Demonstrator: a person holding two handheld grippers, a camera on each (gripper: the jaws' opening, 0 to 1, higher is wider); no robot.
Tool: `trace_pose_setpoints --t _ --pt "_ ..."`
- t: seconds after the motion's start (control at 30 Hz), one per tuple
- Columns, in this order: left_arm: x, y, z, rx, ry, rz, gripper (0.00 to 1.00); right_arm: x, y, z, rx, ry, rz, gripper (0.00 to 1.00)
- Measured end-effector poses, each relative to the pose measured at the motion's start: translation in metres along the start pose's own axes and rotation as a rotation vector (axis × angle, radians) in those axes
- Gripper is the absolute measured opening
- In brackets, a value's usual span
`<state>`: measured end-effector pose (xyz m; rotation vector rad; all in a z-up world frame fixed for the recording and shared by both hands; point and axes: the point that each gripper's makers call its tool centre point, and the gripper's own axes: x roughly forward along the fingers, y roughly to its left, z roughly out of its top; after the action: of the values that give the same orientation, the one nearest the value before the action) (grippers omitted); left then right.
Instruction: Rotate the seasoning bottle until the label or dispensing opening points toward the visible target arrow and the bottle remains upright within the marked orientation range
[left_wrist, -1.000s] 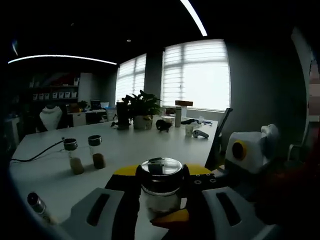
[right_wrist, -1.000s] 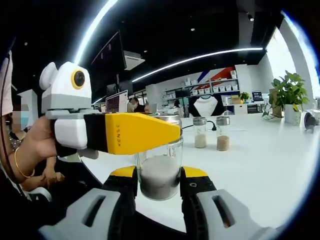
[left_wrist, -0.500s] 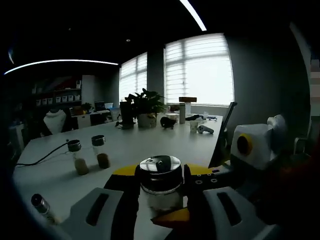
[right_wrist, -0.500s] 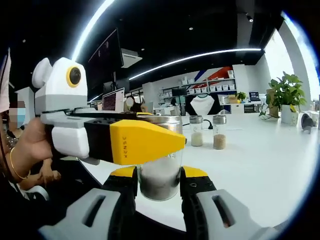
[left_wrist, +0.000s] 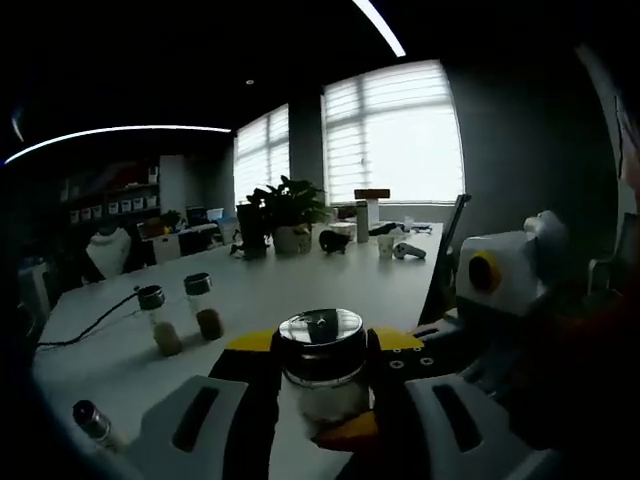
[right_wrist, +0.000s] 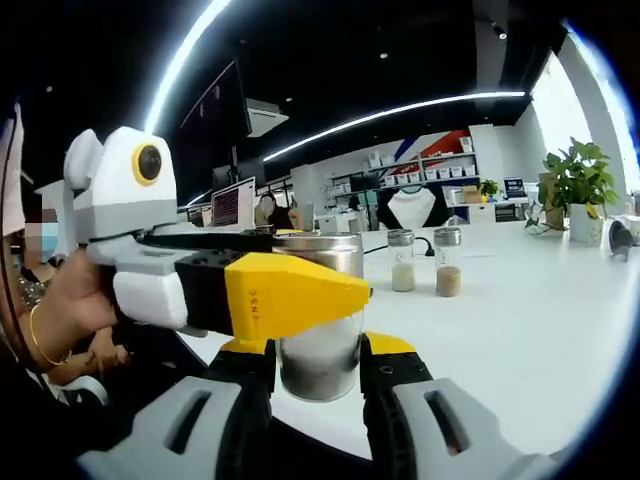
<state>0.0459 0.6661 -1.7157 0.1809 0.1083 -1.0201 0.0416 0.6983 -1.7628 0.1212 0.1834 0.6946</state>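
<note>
My left gripper (left_wrist: 322, 425) has its fingers closed on the seasoning bottle (left_wrist: 322, 368), which stands upright on the white desk (left_wrist: 300, 285) right in front of me. Against a second ago, the round mark on the steel lid (left_wrist: 320, 327) has crept round a little, so I judge the turn is under way but small; I see no target arrow to check it against. My right gripper (right_wrist: 315, 415) grips the glass lower down, over the white powder, and in its view the left gripper's yellow finger (right_wrist: 295, 292) has sunk from the lid rim to cross the upper glass. To the left on the desk stand two small spice jars (left_wrist: 180, 314), a cable (left_wrist: 85, 325) and a low capped tube (left_wrist: 93, 424), all apart from the bottle. Beyond sit a potted plant (left_wrist: 285, 210) and a few small objects, far off
</note>
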Motion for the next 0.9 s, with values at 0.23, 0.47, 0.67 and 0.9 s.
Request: trace_pose_setpoints --t 0.23,0.47,0.67,0.9 --pt "-0.011 0.001 0.013 -0.036 -0.061 -0.081 0.36 0.0 0.01 0.013 -0.028 -0.034 0.055 0.31" --pt "-0.022 -0.009 0.026 -0.04 -0.106 -0.202 0.36 -0.005 0.025 0.027 -0.054 -0.071 0.161 0.32" --pt "-0.024 -0.013 0.031 -0.06 -0.13 -0.231 0.36 -0.008 0.029 0.033 -0.085 -0.073 0.171 0.32" --pt "-0.017 -0.014 0.027 -0.019 -0.102 -0.163 0.36 -0.009 0.017 0.029 -0.106 -0.057 0.074 0.31"
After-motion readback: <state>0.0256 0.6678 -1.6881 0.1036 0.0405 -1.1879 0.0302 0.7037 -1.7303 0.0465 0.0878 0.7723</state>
